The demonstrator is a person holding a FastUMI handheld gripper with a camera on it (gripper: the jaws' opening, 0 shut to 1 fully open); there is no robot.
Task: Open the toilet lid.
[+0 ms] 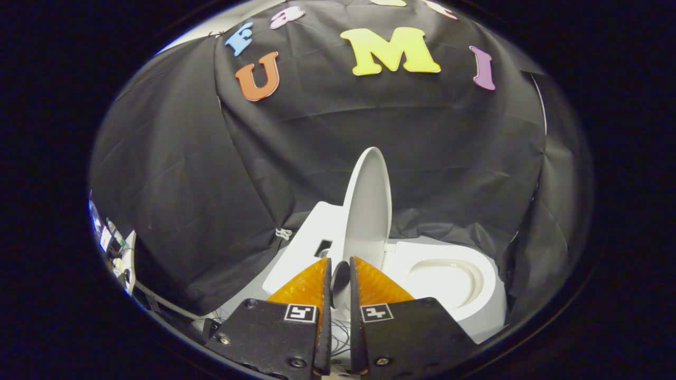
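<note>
Creased black cloth wall point(422, 142), dim booth — pale floor point(253, 293)

One toilet point(449, 274), one toilet lid point(368, 206) standing upright at its hinge edge, one seat ring point(478, 282) lying flat on the bowl. One gripper point(340, 269), two fingers point(309, 285), nearly closed with a narrow gap, lid's lower edge between them. Two square markers point(300, 313), one per finger. One white cable point(158, 301) by the booth wall's lower edge.

no legible txt, claw point(340, 274) nearly closed
</note>
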